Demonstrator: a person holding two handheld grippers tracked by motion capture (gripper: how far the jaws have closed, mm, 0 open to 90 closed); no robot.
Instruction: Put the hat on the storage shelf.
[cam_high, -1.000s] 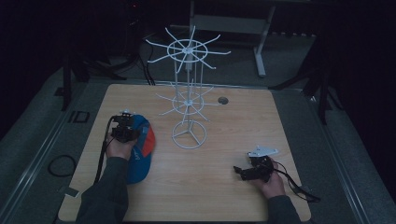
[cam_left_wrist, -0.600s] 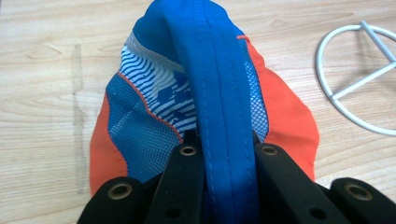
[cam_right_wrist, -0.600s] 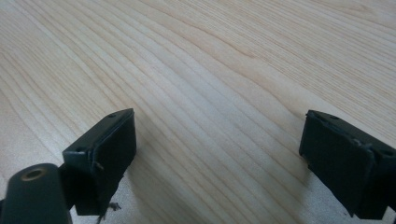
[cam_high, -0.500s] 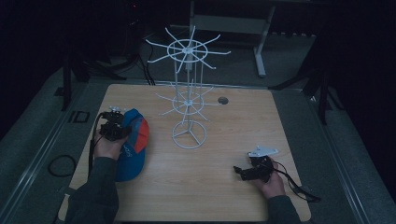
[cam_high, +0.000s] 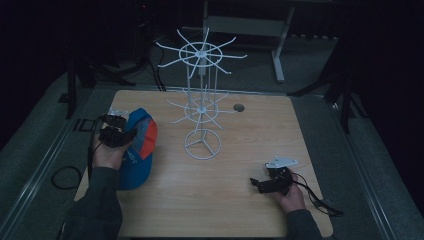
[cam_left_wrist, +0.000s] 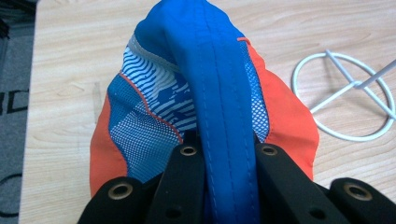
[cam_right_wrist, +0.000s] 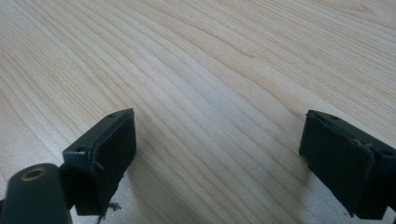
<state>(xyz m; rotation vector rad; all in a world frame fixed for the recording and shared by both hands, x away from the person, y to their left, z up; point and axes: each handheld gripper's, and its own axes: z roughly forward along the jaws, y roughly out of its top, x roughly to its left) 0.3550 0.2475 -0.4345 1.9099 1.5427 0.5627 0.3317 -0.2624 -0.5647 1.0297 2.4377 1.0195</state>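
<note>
A blue and orange cap (cam_high: 139, 148) hangs at the table's left side, lifted at one end. My left gripper (cam_high: 124, 136) is shut on a blue fold of the cap (cam_left_wrist: 224, 107), which is pinched between its two black jaws. A white wire rack (cam_high: 202, 102) with radial hooks stands in the middle of the table, its ring base (cam_left_wrist: 348, 100) just right of the cap. Near the front right, my right gripper (cam_high: 258, 184) rests low over the bare wood (cam_right_wrist: 219, 84), open, with nothing between its jaws.
The wooden table (cam_high: 250, 215) has a round cable hole (cam_high: 238, 107) behind the rack. A cable (cam_high: 315, 197) trails from the right gripper toward the table's right edge. Dark floor and metal stand legs surround the table.
My left gripper has moved left and toward the back, lifting one end of the cap with it. The right gripper has stayed where it was.
</note>
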